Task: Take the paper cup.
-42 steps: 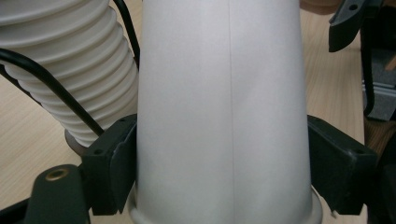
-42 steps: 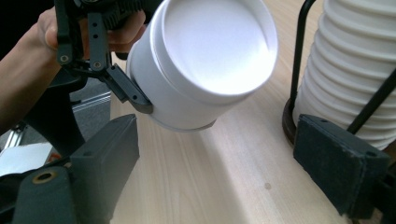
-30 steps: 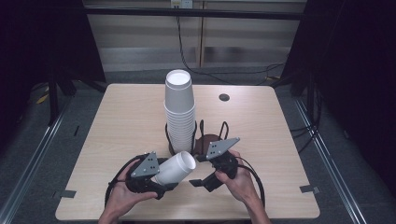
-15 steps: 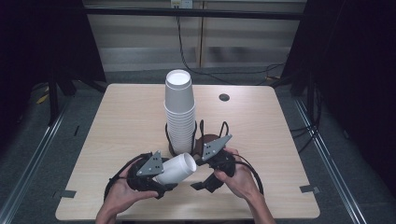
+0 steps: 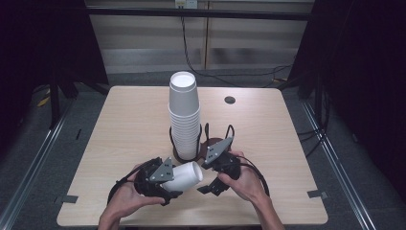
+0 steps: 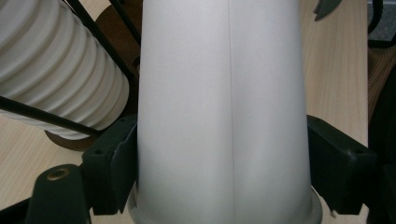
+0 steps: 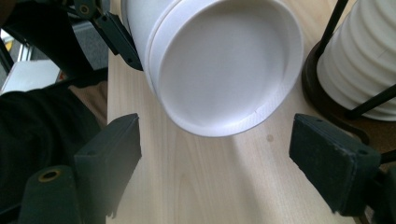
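A single white paper cup (image 5: 184, 176) lies on its side low over the wooden table (image 5: 119, 124), near the front edge. My left gripper (image 5: 173, 181) is shut on its wall, and in the left gripper view both pads (image 6: 114, 161) press the cup (image 6: 224, 107) from either side. My right gripper (image 5: 208, 177) faces the cup's bottom end and stands open. In the right gripper view the cup's recessed bottom (image 7: 224, 60) sits just beyond and above the wide-apart right gripper (image 7: 222, 158), untouched. A tall stack of upturned white cups (image 5: 184, 115) stands in a black wire holder (image 5: 201, 143) just behind both grippers.
The holder's dark round base (image 7: 322, 88) and the ribbed stack (image 7: 369, 56) lie close beside the right gripper. A small dark round plug (image 5: 230, 100) sits in the table's far right part. Cables loop from both grippers near the front edge.
The right gripper has edged slightly left toward the cup's bottom. The left gripper and its cup have stayed nearly still.
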